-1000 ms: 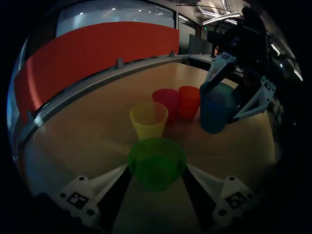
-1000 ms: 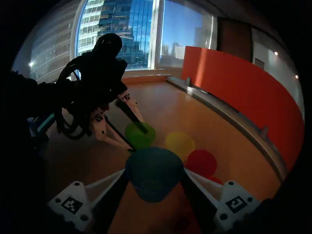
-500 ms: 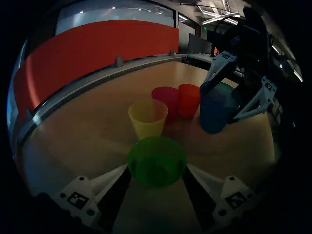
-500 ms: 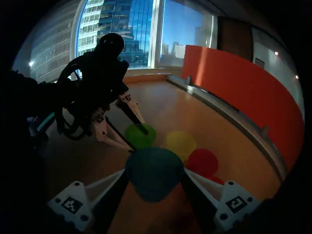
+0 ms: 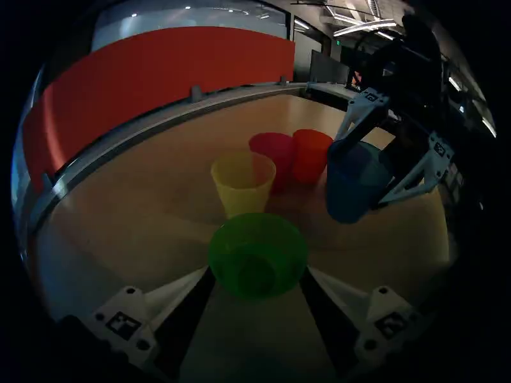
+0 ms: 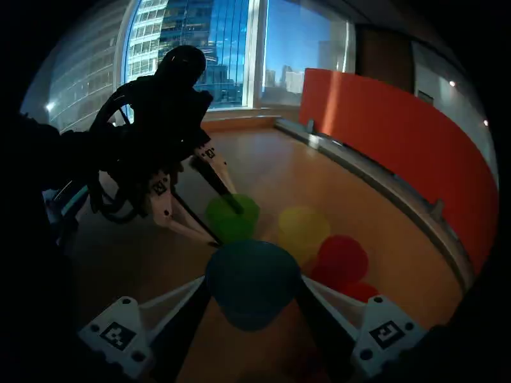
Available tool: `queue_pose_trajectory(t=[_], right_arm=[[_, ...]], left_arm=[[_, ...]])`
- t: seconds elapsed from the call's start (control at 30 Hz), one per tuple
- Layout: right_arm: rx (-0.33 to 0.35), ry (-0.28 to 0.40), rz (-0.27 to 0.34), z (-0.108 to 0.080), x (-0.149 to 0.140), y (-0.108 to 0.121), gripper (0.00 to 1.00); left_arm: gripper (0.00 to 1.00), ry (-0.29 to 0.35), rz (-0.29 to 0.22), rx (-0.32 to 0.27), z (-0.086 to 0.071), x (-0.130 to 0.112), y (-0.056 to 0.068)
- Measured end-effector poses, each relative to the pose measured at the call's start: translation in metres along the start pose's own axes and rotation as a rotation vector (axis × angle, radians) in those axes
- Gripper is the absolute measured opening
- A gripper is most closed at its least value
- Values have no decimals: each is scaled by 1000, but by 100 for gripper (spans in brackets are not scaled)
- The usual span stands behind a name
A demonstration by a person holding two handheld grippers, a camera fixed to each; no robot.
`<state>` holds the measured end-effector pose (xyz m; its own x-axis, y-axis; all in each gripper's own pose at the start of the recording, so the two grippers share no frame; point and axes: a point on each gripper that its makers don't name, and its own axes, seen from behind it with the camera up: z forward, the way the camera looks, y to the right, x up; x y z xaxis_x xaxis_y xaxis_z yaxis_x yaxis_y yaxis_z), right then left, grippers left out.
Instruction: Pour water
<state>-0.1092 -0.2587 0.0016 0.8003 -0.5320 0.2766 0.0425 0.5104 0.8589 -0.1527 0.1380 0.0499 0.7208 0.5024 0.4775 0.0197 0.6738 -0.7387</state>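
My left gripper [image 5: 257, 276] is shut on a green cup [image 5: 257, 246], its mouth tipped towards the camera. Just beyond it on the wooden table [image 5: 147, 191] stand a yellow cup [image 5: 243, 184], a red cup [image 5: 276, 154] and an orange cup [image 5: 312, 153]. To their right a blue cup [image 5: 350, 182] hangs slightly tilted in the right gripper [image 5: 359, 171]. In the right gripper view that gripper [image 6: 253, 285] is shut on the blue cup [image 6: 252, 271], and the left gripper [image 6: 227, 223] holds the green cup [image 6: 232, 216] farther off. I cannot see any water in the cups.
An orange partition [image 5: 153, 70] on a grey rail [image 5: 140, 137] runs along the table's far edge. A person's dark arm and hand [image 6: 153, 134] holds the left gripper in front of tall windows [image 6: 211, 45]. Bare tabletop lies left of the cups.
The blue cup has risen a little and tilted in the right gripper. The green cup has tipped so more of its mouth shows. The three standing cups stay in place.
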Motion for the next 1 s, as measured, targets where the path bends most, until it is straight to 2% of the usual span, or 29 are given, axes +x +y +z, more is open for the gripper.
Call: queue_pose_trajectory(t=[0.5, 1.0], right_arm=[[10, -18, 28, 27, -24, -11, 91], [-1, -3, 26, 31, -33, -19, 91]], left_arm=[[90, 2, -29, 49, -29, -23, -7], [92, 48, -50, 61, -49, -18, -1]])
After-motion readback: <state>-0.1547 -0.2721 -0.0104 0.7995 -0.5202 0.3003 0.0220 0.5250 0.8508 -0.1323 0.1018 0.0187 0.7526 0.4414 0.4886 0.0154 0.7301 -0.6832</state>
